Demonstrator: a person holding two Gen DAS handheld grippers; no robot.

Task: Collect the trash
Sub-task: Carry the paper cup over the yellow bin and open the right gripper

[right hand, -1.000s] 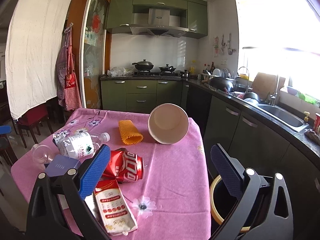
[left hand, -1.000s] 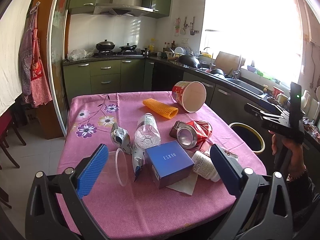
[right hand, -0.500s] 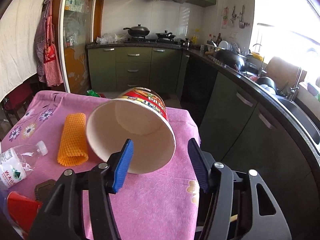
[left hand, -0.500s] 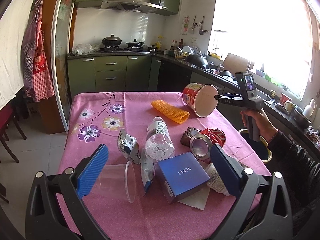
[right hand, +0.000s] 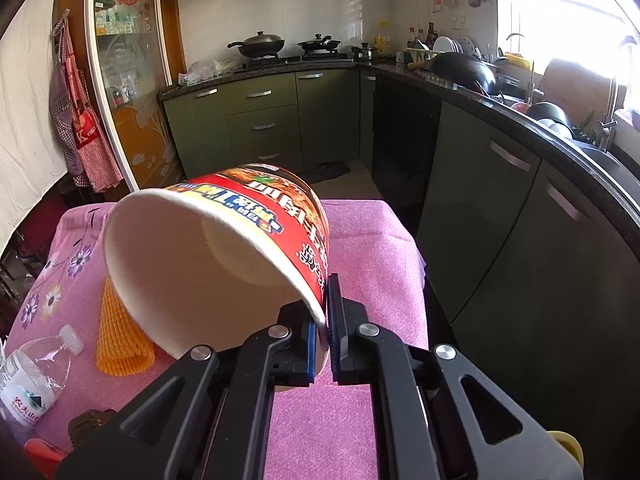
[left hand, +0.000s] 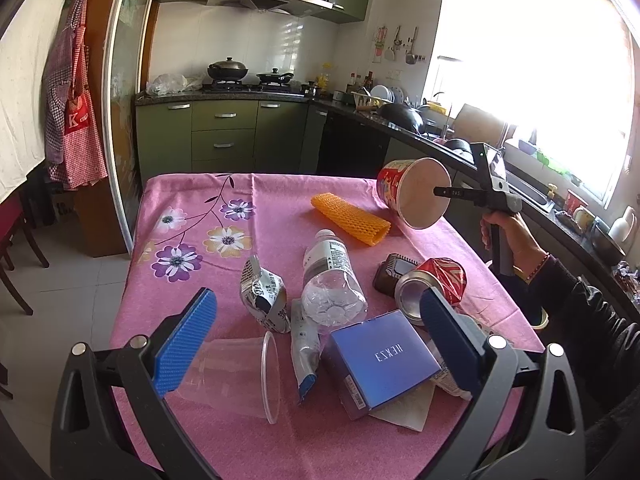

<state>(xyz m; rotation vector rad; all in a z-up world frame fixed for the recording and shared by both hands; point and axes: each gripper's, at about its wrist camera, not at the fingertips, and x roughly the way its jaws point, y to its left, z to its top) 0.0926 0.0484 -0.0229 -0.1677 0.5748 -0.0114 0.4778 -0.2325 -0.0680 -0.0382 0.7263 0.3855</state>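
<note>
The right gripper point(right hand: 320, 332) has just been closing and now pinches the rim of the instant noodle cup point(right hand: 216, 264), one blue pad inside the wall and one outside, at lower centre of the right wrist view. A second ago those jaws stood wide, with the cup lying well ahead on the pink tablecloth point(right hand: 376, 240); the first piece of trash now appears secured. The cup lies on its side, mouth toward the camera, and looks empty. In the left wrist view it shows at centre right point(left hand: 414, 194), beside the orange foam net point(left hand: 350, 218).

The left gripper point(left hand: 316, 336) hangs over the near pile with jaws apart, nothing between the pads. Below it lie a clear plastic cup point(left hand: 236, 374), tipped over and empty, a blue box point(left hand: 380, 362), closed so its contents cannot be told, an apparently empty water bottle point(left hand: 330, 280) and a crushed red can point(left hand: 432, 284).

At the right edge of that view a yellow rim point(left hand: 540, 320) peeks out past the person's sleeve point(left hand: 592, 320), probably the bin where the cup belongs.
</note>
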